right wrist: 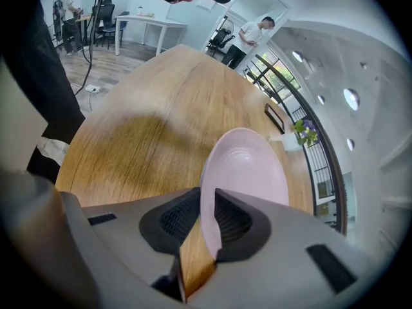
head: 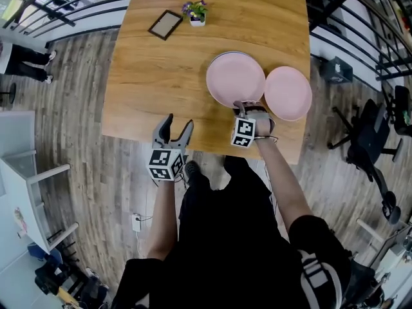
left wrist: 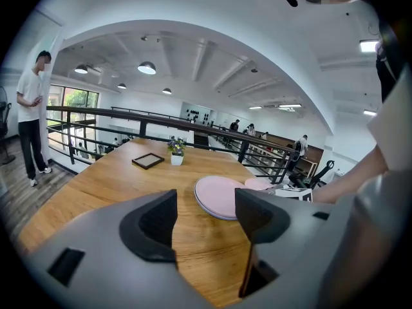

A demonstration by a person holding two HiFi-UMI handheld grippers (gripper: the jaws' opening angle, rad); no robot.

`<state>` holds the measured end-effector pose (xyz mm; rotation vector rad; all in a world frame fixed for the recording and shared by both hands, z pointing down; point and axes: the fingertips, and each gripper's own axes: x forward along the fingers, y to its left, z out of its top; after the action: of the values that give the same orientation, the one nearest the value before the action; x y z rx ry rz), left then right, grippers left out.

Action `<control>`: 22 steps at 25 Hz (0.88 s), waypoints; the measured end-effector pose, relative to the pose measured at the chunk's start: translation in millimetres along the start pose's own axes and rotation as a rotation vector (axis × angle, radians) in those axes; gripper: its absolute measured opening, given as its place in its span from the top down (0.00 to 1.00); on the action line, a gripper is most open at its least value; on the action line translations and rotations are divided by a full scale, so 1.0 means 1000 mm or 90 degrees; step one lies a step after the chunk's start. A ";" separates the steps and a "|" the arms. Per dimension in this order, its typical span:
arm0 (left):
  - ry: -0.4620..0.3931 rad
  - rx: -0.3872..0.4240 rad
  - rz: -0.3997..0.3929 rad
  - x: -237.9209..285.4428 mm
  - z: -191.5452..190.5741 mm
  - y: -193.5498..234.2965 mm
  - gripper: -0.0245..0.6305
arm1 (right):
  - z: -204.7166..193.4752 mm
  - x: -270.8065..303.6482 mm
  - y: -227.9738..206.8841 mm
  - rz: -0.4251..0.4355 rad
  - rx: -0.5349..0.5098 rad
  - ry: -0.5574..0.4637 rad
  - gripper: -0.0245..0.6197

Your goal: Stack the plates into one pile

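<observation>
Wood-plank flooring (head: 71, 95) and a black railing (head: 58, 8) surround the big wooden table (head: 161, 76) we stand at. Toward its right side sits a pile of pink plates (head: 235, 77). Just beside it, at the table's right edge, lies a single plate (head: 288, 93) of the same pink, its rim meeting the pile's.

Our right tongs (head: 243, 107) reach in at the near rim of the pile. In the right gripper view their jaws are almost together, and the top plate (right wrist: 244, 172) runs between them. The two pads sit on either side of its rim, and we see no gap at the tips, so they pinch it. From the head view that plate looks level on the pile.

Our left tongs (head: 178, 122) hang over the near table edge, well apart from the plates. Their jaws are spread wide and hold nothing. Only bare tabletop shows in the gap, with the pile farther off.

Near the far edge a dark picture frame (head: 165, 24) lies flat, and a small white pot of purple flowers (head: 196, 13) stands just beside it.
</observation>
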<state>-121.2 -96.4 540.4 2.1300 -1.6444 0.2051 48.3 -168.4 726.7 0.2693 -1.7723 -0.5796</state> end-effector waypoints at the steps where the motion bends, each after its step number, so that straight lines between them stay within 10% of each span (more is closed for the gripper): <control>1: -0.001 -0.001 0.004 0.001 0.000 -0.001 0.53 | -0.001 0.000 0.000 0.000 0.000 -0.003 0.83; 22: -0.020 -0.022 0.034 0.012 -0.006 -0.032 0.53 | -0.024 -0.009 0.000 0.003 0.070 -0.038 0.64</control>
<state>-86.2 -97.9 541.8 2.0753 -1.7116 0.1596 73.6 -169.7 723.6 0.3270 -1.8644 -0.4926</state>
